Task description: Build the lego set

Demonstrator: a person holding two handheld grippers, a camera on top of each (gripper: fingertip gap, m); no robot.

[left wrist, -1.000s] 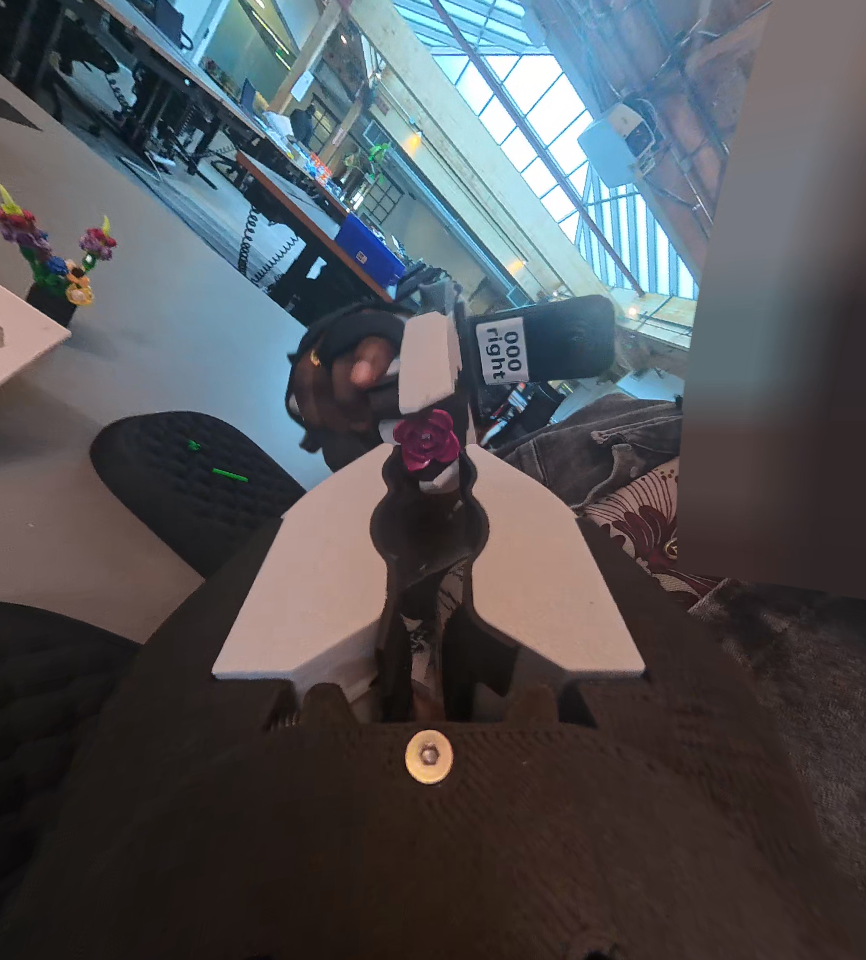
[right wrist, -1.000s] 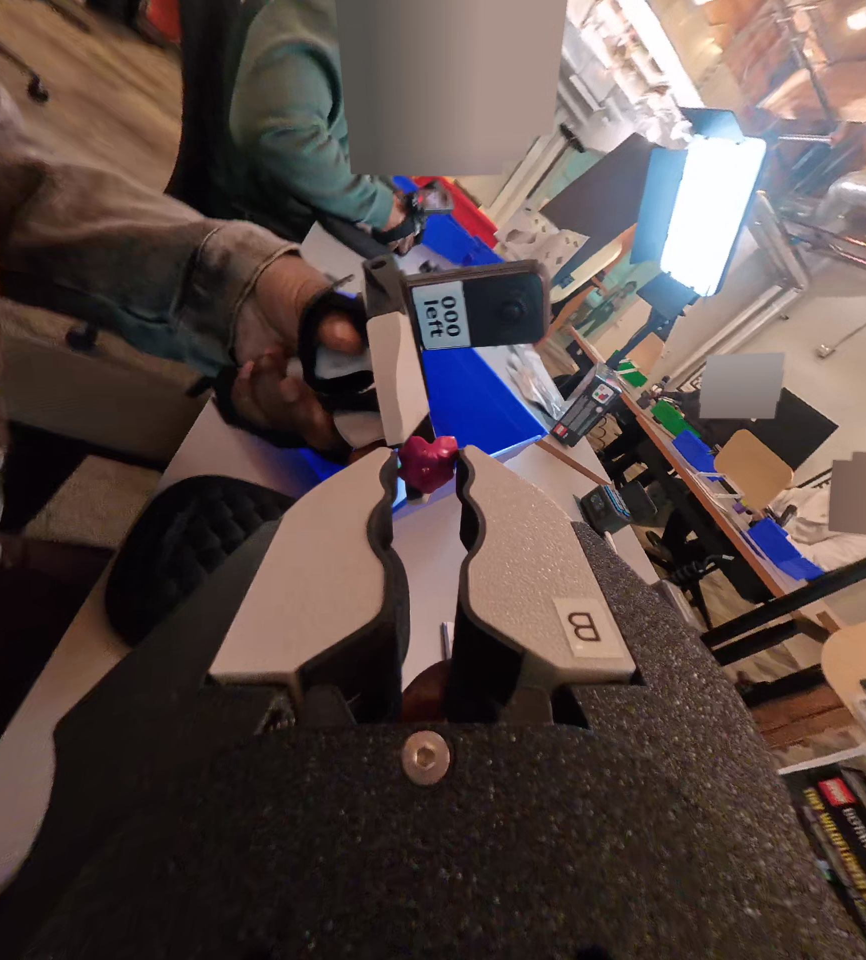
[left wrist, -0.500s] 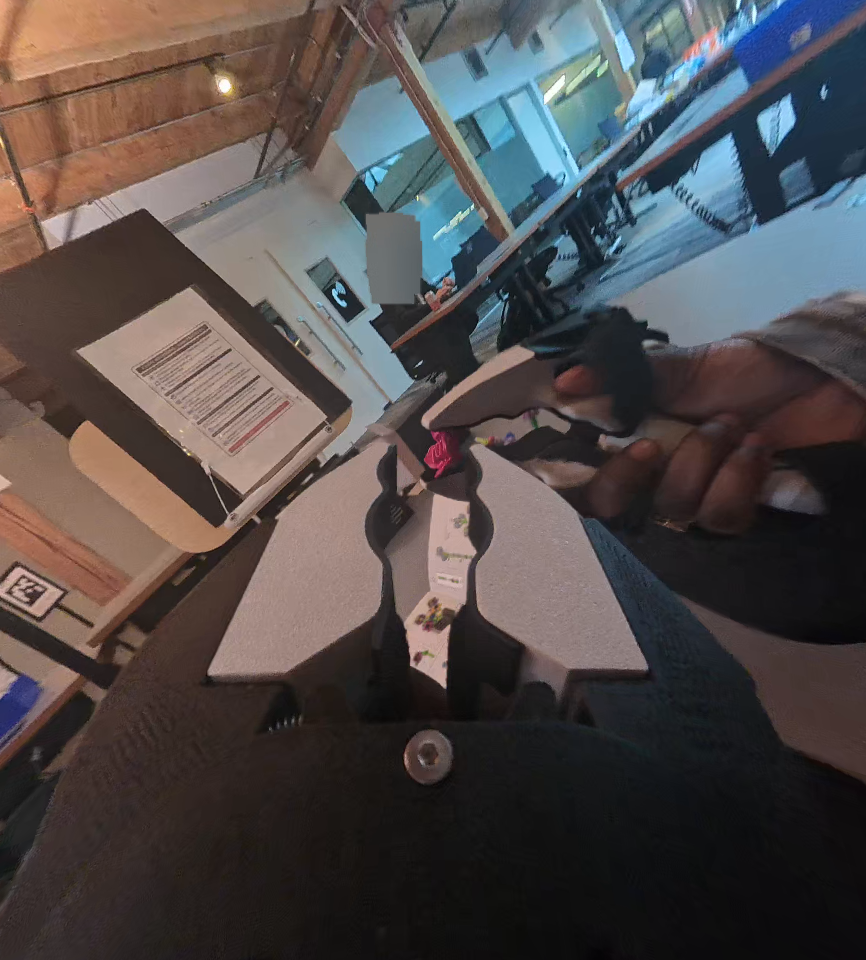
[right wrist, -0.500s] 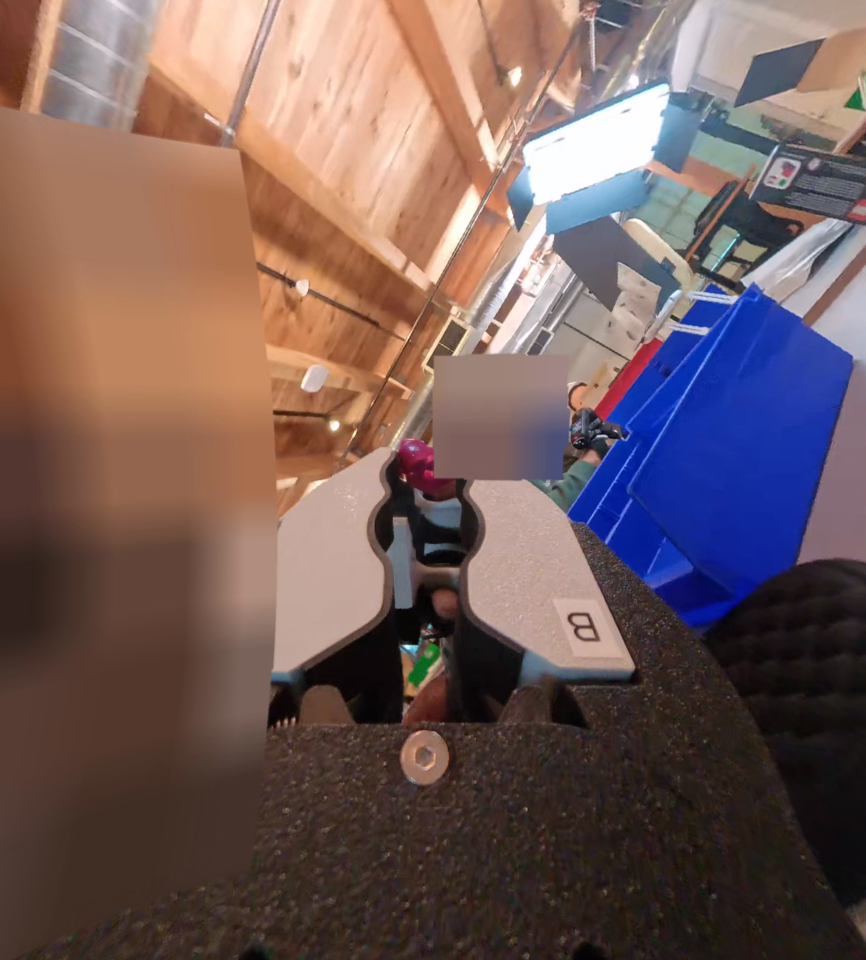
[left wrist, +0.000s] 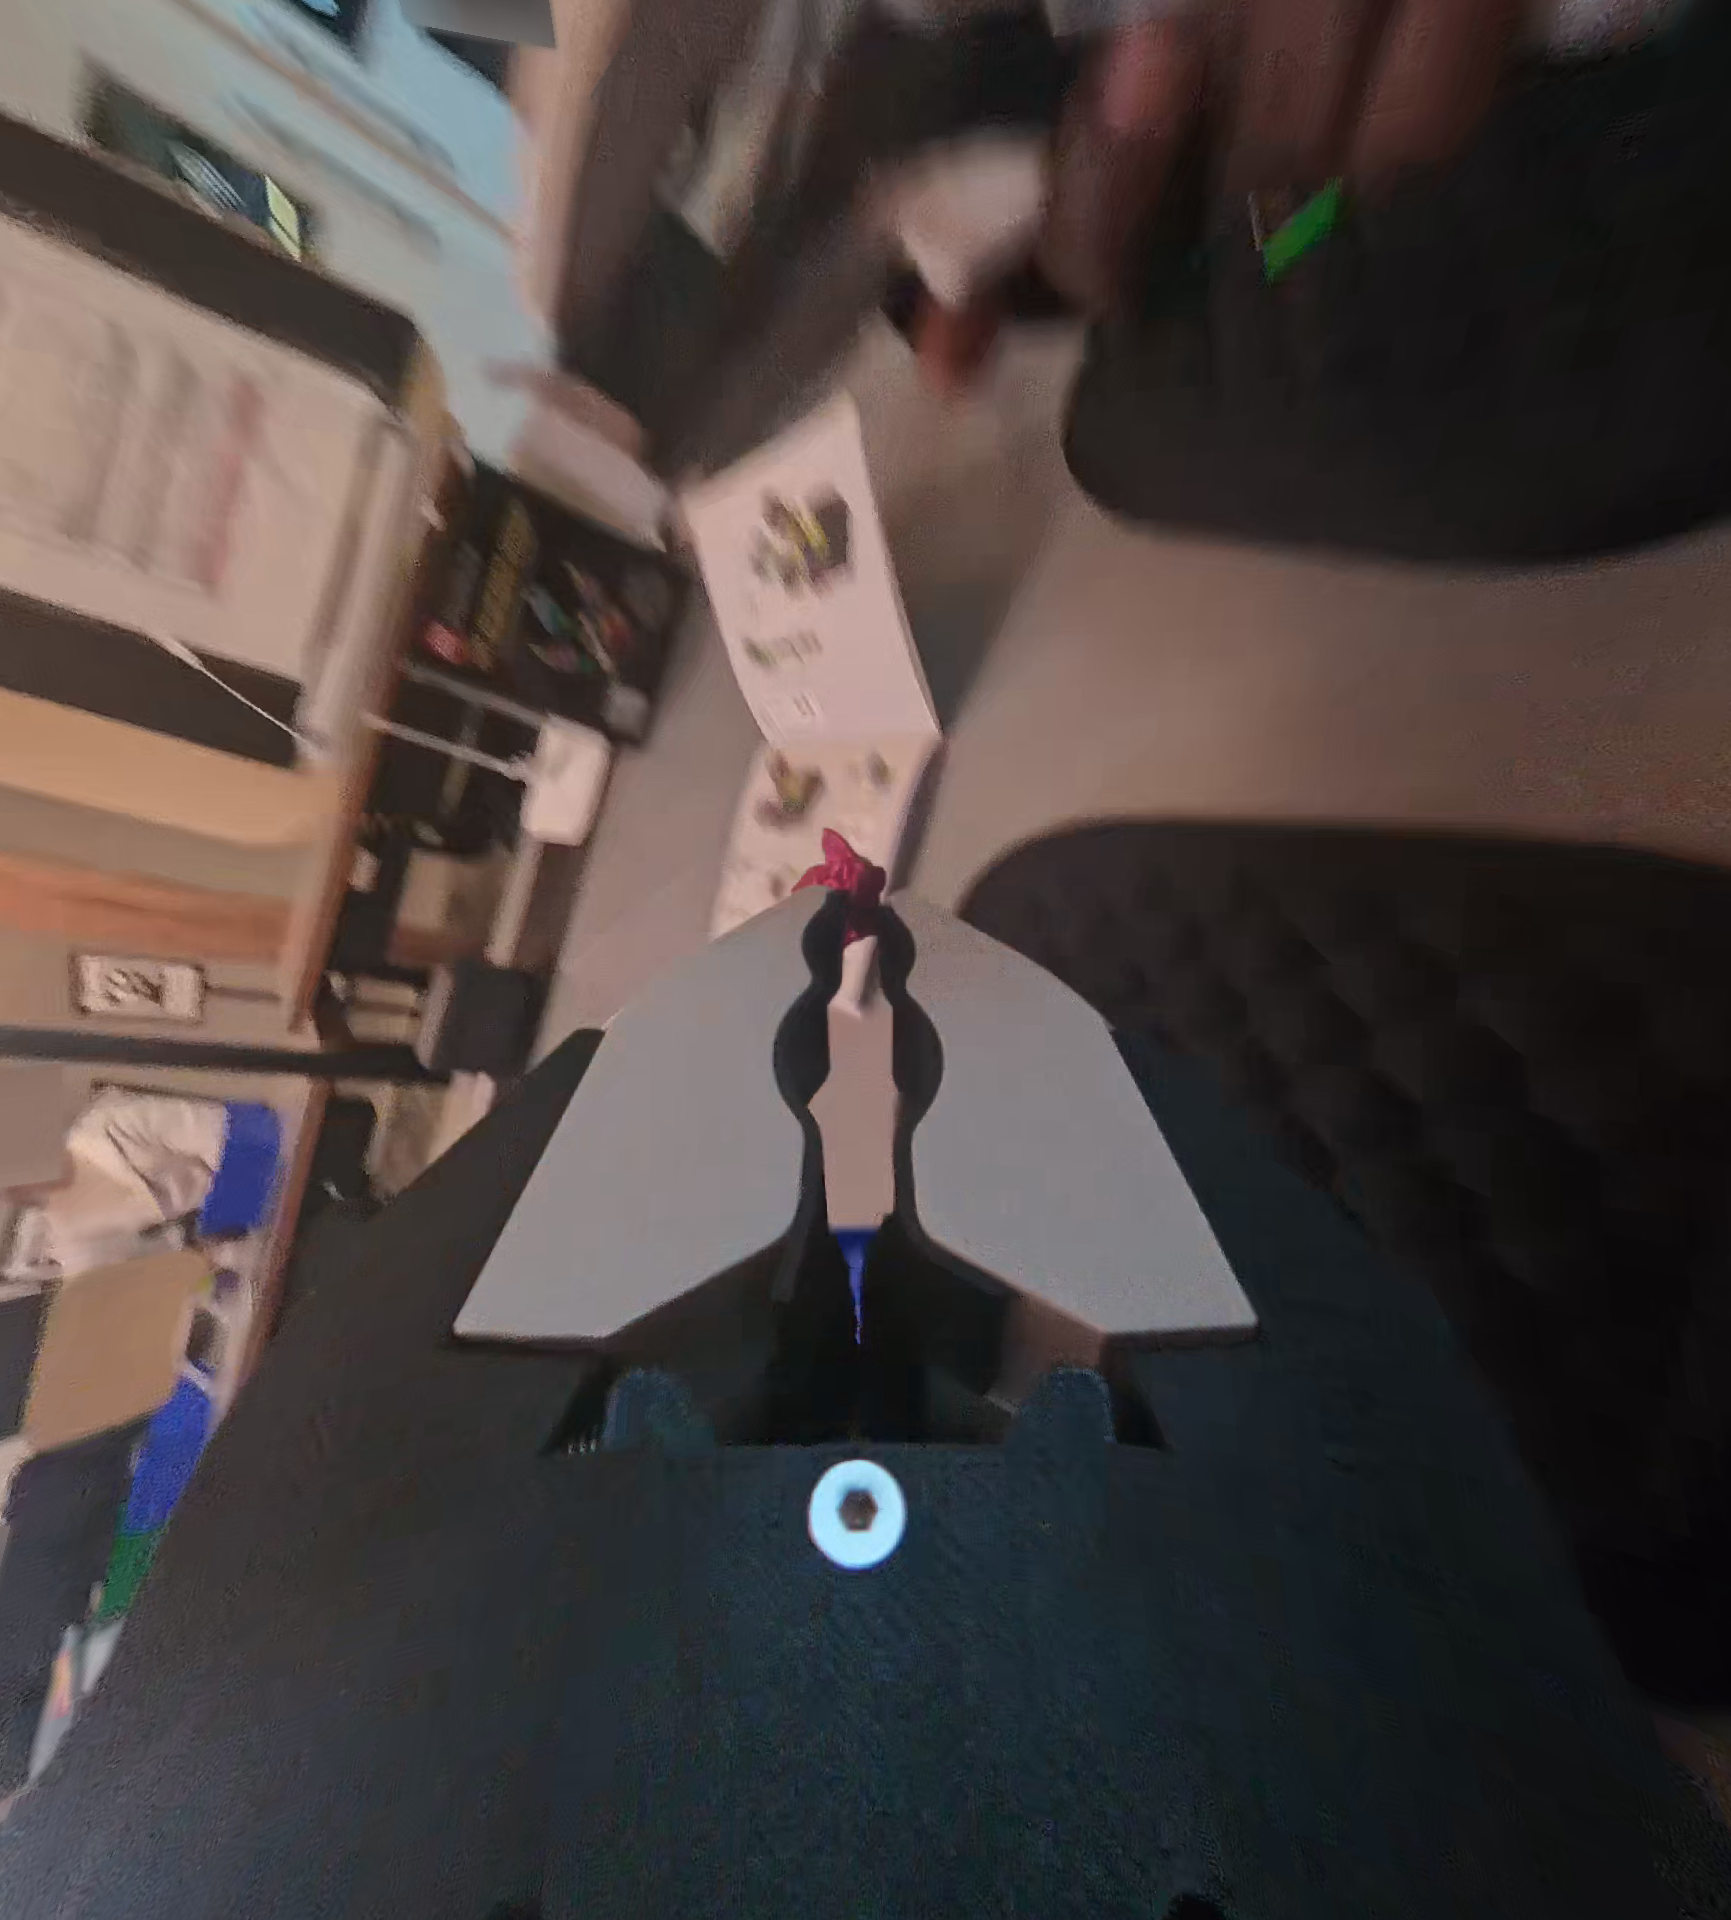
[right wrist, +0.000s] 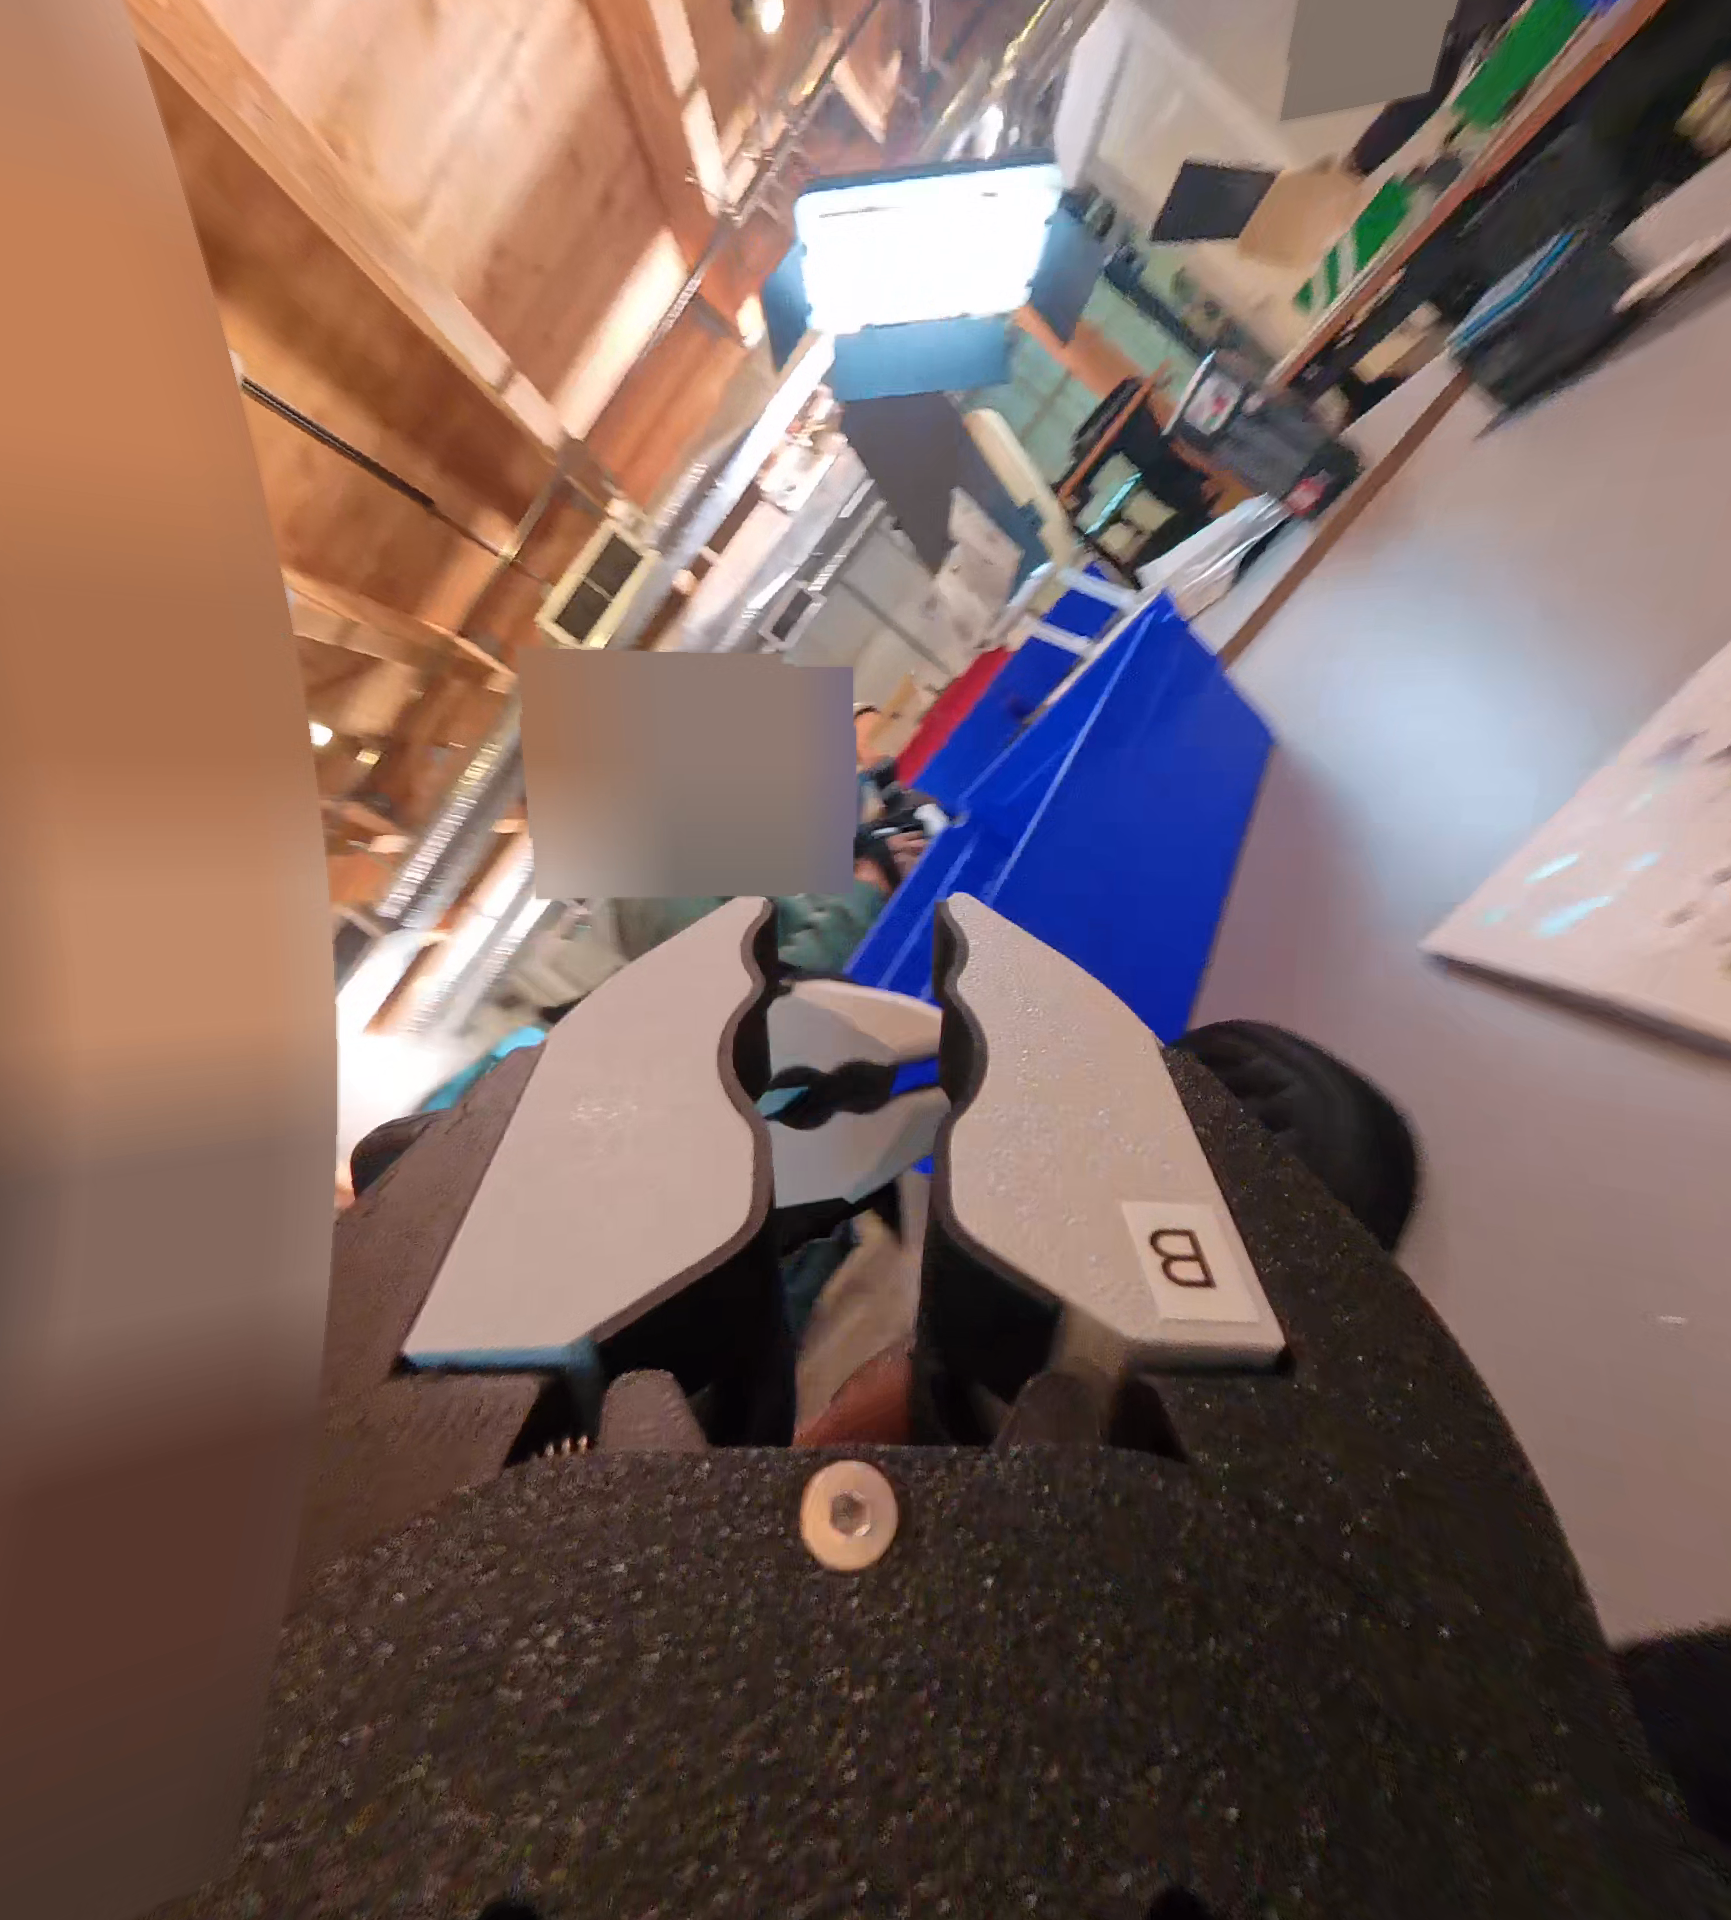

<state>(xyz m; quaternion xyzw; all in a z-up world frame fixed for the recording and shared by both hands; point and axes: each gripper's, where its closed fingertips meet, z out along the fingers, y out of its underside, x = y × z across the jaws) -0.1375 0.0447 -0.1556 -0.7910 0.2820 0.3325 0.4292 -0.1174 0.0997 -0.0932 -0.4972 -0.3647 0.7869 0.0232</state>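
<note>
At the centre of the left wrist frame, the left gripper (left wrist: 856, 920) with its grey angular fingers was clenched on a small magenta flower-shaped lego piece (left wrist: 845, 883), pinched at the fingertips. Beyond it lay a white printed instruction booklet (left wrist: 819, 613) on the grey table (left wrist: 1256, 686), blurred. At upper right a hand (left wrist: 1256, 125) showed near a bright green lego piece (left wrist: 1302, 229). The right gripper (right wrist: 853, 914) stood released, its jaws apart and empty; past it sat blue plastic bins (right wrist: 1100, 810).

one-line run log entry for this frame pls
left claw: shut on magenta flower piece | right claw: open, empty | instruction booklet: flat on table | left view blurred
</note>
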